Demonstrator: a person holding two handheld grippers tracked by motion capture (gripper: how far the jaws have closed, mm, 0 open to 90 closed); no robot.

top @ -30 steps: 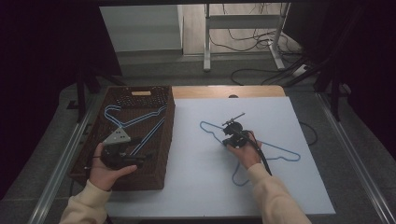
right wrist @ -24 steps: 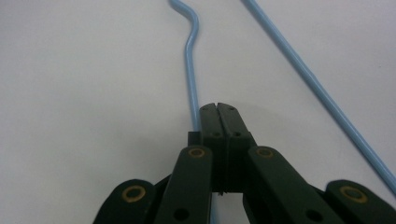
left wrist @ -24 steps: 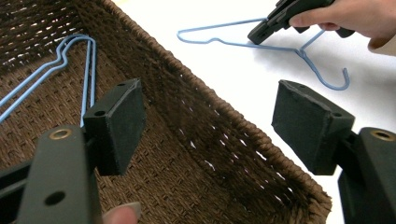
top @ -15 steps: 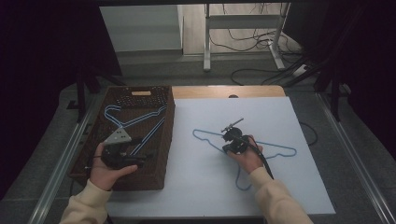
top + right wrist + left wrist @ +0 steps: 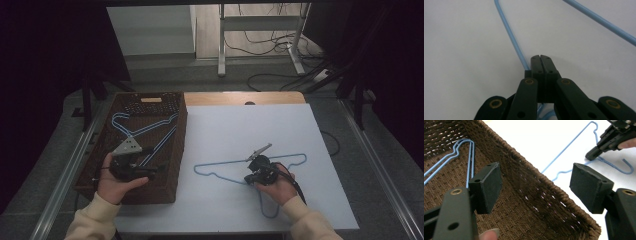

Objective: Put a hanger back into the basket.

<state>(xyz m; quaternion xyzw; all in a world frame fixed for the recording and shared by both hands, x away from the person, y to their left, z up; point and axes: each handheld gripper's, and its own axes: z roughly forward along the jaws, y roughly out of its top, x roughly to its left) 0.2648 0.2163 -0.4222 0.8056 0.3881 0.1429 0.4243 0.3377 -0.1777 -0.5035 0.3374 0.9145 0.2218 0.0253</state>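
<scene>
Landmark: brown woven basket (image 5: 165, 186), on the left part of the white table (image 5: 320, 210).
Blue wire hanger (image 5: 220, 171): flat on the table, just right of the basket; its hook points toward the person.
Same hanger, left claw view (image 5: 571, 143): lies beyond the basket wall.
Right claw (image 5: 250, 179): right of the basket, pinched tight on the hanger's wire near the neck; in the right claw view (image 5: 540, 58) the jaws meet with the blue wire (image 5: 510, 37) running out from between them.
Left claw (image 5: 150, 170): over the basket's near end, jaws spread wide, nothing between them (image 5: 534, 185).
Basket contents: two more blue hangers (image 5: 137, 131), lying on the basket floor toward its far end.
</scene>
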